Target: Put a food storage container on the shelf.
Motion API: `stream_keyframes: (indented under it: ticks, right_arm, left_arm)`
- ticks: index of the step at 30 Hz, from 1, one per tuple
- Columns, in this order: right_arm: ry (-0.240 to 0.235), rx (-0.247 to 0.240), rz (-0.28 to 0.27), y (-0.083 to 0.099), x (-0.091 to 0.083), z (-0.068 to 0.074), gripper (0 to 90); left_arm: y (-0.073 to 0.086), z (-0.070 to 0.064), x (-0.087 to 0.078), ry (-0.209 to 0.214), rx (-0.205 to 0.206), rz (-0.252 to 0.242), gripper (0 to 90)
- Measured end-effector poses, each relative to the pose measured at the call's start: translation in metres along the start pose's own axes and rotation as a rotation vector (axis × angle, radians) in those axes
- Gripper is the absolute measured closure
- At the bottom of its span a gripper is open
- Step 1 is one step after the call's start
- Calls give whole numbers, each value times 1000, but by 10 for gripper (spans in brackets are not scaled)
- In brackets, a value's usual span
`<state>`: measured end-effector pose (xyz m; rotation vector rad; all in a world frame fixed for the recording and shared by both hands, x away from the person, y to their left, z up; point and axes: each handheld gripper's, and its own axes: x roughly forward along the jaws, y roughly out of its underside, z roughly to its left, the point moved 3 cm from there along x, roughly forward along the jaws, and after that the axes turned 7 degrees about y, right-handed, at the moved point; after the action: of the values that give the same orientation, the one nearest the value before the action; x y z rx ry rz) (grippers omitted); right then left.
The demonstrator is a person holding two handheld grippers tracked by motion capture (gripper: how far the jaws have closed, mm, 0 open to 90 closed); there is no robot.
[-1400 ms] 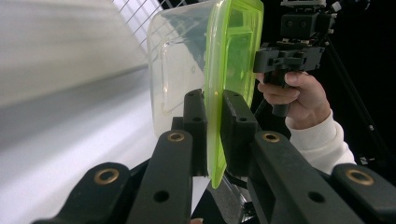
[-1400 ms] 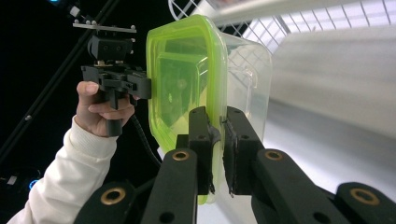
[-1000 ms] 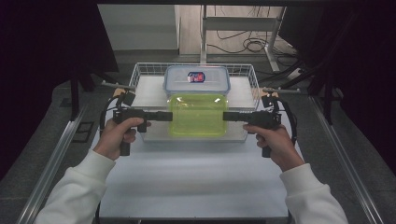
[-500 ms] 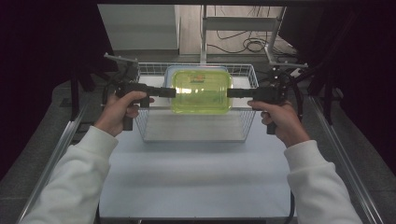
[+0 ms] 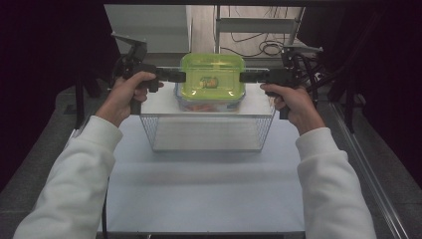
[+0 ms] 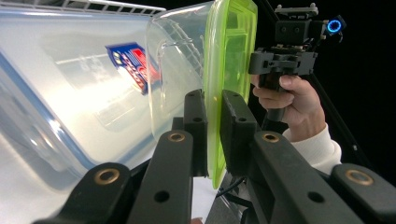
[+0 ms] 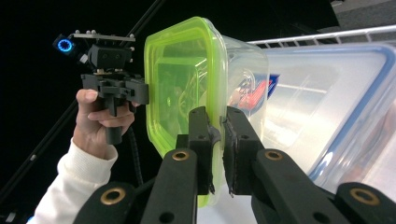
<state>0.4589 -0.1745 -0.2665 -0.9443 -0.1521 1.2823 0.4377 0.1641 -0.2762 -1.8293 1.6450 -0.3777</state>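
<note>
Nearest the person, bare white tabletop (image 5: 199,194), both white sleeves coming in from the bottom. Past that, wire basket (image 5: 206,132) at mid-table, a clear box with blue rim (image 6: 60,107) inside it, red-and-blue label on its lid. Above the basket's far part, green-lidded container (image 5: 212,82) held up in the air, tilted with its lid toward the high camera, clear body behind the lid, small item visible through it. Left gripper (image 5: 175,76) on the container's left edge, fingers (image 6: 196,126) nearly closed, pinching the green lid rim between them. Right gripper (image 5: 249,77) on the right edge, fingers (image 7: 200,140) likewise clamped tight on the lid rim. Container level between the two hands, just over the blue-rimmed box. Farther back, shelf and loose cables on the floor.
</note>
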Motion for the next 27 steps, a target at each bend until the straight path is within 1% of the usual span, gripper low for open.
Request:
stream_keyframes:
  ticks: [5, 8, 10, 13, 14, 18, 25, 27]
  right_arm:
    - [10, 24, 3, -6, 8, -9, 818]
    - [2, 43, -5, -8, 11, -14, 814]
    - [-4, 46, -11, -10, 13, -16, 811]
    - [-13, 63, -18, -13, 15, -20, 802]
    - [-12, 68, -22, -14, 15, -21, 799]
    - [0, 86, -34, -19, 19, -25, 790]
    - [29, 110, -39, -22, 26, -28, 752]
    - [35, 123, -37, -22, 28, -30, 734]
  left_arm:
    - [-4, 11, 2, -8, -21, -2, 821]
    - [-6, 16, 2, 5, -34, -22, 825]
    - [-7, 20, 3, 14, -42, -26, 822]
    - [-9, 25, 4, 19, -63, -39, 811]
    - [-10, 27, 5, 24, -75, -48, 807]
    - [-14, 32, 5, 33, -97, -77, 802]
    - [-17, 41, 6, 45, -128, -86, 776]
    - [-17, 44, 7, 46, -151, -93, 760]
